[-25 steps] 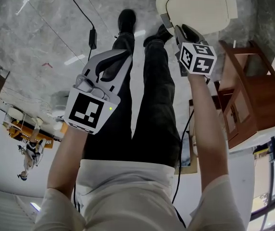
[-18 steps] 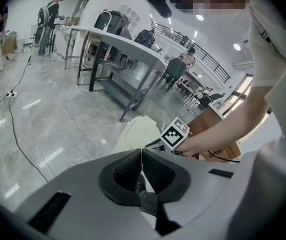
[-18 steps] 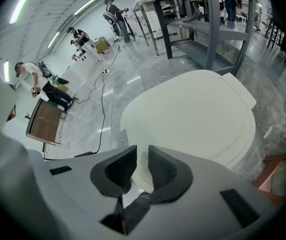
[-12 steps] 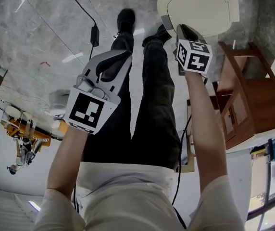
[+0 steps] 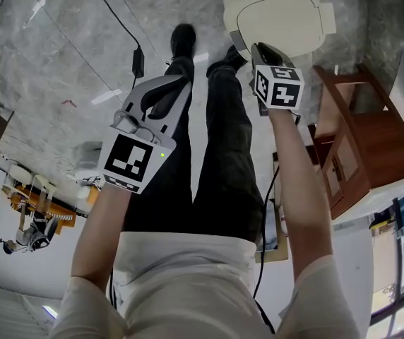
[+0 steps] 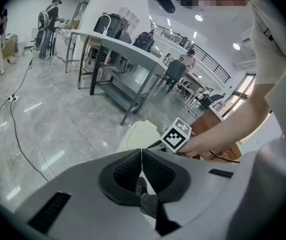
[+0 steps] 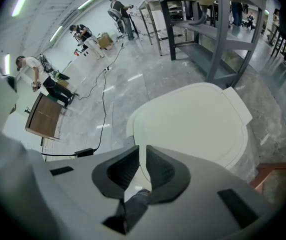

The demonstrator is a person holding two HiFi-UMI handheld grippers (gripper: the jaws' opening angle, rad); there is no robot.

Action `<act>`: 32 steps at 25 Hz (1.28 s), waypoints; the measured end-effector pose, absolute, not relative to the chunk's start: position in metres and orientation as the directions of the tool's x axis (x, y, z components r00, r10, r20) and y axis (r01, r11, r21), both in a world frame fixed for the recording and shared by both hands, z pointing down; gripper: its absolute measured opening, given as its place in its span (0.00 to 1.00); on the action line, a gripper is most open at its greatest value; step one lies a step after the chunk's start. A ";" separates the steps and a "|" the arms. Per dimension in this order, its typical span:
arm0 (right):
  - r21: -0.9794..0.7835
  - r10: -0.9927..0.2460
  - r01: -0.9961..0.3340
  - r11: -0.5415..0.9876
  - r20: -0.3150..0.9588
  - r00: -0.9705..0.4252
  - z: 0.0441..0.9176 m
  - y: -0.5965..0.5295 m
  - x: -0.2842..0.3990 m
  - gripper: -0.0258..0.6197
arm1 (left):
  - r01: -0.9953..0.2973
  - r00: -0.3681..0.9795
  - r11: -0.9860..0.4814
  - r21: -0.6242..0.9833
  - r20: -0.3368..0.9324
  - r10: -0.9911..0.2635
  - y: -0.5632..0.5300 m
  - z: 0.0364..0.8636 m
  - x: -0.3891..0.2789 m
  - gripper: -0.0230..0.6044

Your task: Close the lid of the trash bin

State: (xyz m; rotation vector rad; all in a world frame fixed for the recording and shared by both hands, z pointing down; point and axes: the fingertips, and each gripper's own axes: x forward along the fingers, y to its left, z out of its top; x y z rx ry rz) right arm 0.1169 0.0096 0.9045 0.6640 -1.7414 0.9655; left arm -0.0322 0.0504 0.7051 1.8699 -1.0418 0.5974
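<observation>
Trash bin (image 5: 232, 6) stands on the grey stone floor (image 5: 61, 41) just ahead of the person's shoes. From what I can see its cream lid (image 5: 280, 16) lies flat on top, and a wooden stand (image 5: 361, 140) is just to its right. My right gripper (image 5: 250, 46) points steeply down at the lid's near edge; its jaws have just been closing to a thin slit with nothing between them, and I cannot confirm contact with the lid. Left gripper (image 5: 179, 83) hangs over the left leg, well apart from the bin, jaws pressed together and empty.
</observation>
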 end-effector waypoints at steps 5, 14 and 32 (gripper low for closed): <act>-0.294 -0.029 -0.785 0.545 0.929 -0.368 0.870 0.000 0.110 0.13 | -0.845 0.535 -0.261 0.467 0.719 -0.443 0.042 0.680 -0.033 0.07; -0.251 -0.100 -0.767 0.590 0.920 -0.379 0.777 -0.010 0.108 0.13 | -0.847 0.531 -0.270 0.458 0.693 -0.488 0.031 0.617 -0.035 0.07; -0.082 -0.404 -0.779 0.622 0.818 -0.409 0.571 -0.035 0.125 0.09 | -0.814 0.578 -0.413 0.409 0.640 -0.506 0.037 0.505 -0.056 0.07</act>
